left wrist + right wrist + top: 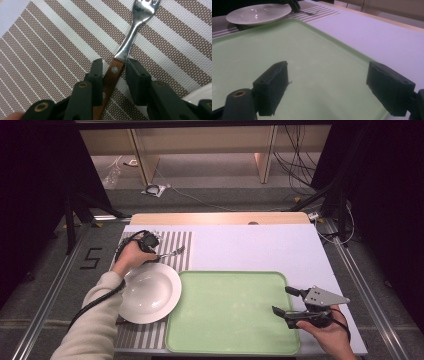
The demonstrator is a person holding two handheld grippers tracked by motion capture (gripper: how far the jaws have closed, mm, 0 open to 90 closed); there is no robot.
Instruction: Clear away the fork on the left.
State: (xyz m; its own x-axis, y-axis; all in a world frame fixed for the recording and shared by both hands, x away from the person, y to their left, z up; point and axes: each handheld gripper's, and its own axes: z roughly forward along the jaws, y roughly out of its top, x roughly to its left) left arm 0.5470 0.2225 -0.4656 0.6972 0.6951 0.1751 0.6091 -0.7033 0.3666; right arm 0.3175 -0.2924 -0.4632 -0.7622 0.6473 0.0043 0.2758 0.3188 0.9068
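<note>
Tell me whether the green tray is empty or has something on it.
Empty. The green tray shows a bare surface in the high view; the white plate sits beside it on the striped placemat.

Fork point(130, 37): shiny metal, wooden handle; placemat point(50, 50): woven cloth.

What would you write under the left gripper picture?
Left gripper straddling the wooden handle of a fork lying on a striped placemat.
</note>
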